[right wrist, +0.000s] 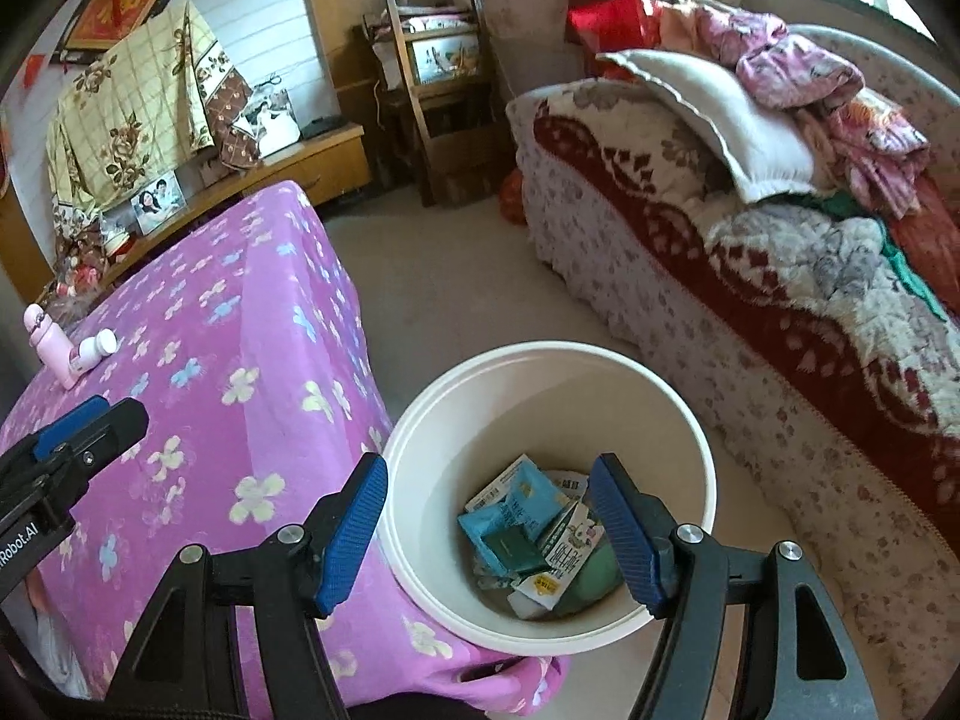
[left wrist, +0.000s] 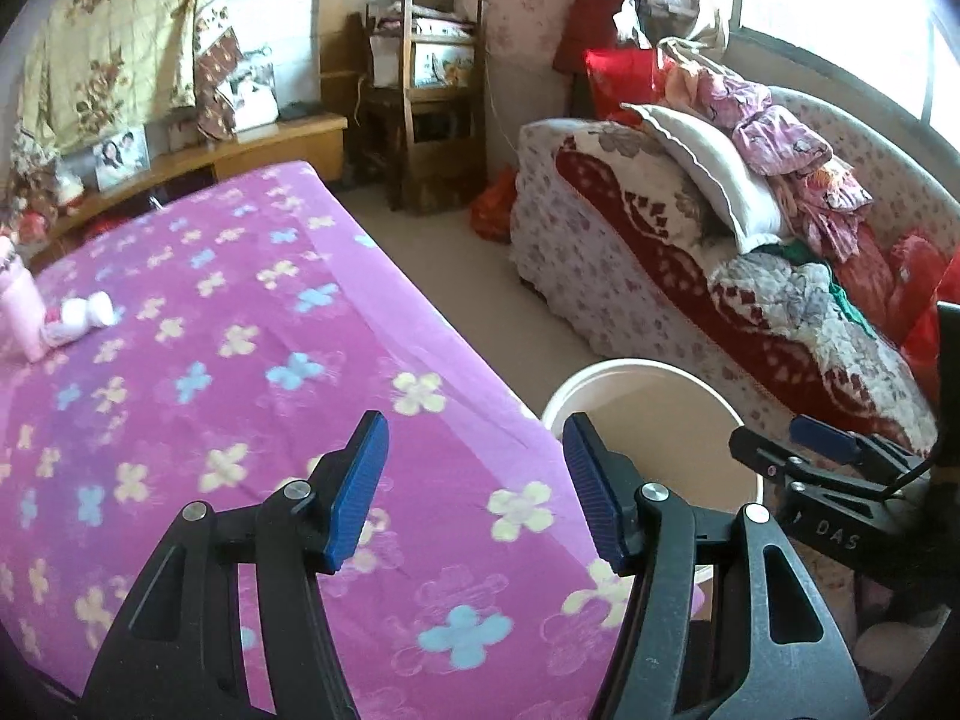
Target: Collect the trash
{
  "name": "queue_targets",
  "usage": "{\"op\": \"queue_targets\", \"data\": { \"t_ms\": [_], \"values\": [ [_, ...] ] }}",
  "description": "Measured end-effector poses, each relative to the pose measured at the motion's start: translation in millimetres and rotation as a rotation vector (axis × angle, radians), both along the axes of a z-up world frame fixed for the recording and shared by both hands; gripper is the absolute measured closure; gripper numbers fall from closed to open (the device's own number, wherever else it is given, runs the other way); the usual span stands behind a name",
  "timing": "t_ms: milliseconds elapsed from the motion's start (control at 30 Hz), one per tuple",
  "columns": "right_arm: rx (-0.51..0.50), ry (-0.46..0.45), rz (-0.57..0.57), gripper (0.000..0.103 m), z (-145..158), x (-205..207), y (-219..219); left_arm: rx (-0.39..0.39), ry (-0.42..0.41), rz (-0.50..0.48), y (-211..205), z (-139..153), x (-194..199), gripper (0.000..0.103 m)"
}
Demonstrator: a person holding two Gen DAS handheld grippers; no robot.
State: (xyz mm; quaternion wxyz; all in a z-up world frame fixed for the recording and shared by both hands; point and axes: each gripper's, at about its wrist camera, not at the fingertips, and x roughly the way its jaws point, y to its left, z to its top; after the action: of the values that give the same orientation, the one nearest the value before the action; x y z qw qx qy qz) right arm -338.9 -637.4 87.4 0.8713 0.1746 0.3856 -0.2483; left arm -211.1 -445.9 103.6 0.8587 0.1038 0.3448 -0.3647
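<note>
A white bin stands on the floor beside the table; it also shows in the left wrist view. Inside lie several pieces of trash: blue packets, a dark green one, a milk carton. My right gripper is open and empty, directly above the bin. My left gripper is open and empty, above the near corner of the purple flowered table cloth. A pink bottle and a small white bottle lie at the table's far left.
A sofa piled with blankets, a pillow and clothes runs along the right. A wooden chair and a low cabinet with photo frames stand at the back. Beige floor lies between table and sofa.
</note>
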Motion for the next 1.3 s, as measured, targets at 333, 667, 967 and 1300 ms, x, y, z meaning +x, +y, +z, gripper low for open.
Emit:
{"op": "queue_targets", "data": {
  "t_ms": [333,667,967,1300],
  "values": [
    [-0.092,-0.112,-0.029,0.029,37.5,-20.9,30.8,-0.068,-0.049,0.009,33.0,20.3,-15.1,0.044],
    [-0.209,-0.187,-0.004,0.025,74.5,-28.8,69.1,-0.126,-0.077,0.027,60.1,38.5,-24.3,0.044],
    [-0.269,-0.246,-0.001,0.021,95.4,-40.2,88.9,-0.157,-0.117,0.033,72.3,49.2,-32.2,0.044],
    [-0.278,-0.252,-0.001,0.020,98.4,-42.6,91.3,-0.161,-0.127,0.025,72.4,50.6,-34.8,0.044]
  ]
}}
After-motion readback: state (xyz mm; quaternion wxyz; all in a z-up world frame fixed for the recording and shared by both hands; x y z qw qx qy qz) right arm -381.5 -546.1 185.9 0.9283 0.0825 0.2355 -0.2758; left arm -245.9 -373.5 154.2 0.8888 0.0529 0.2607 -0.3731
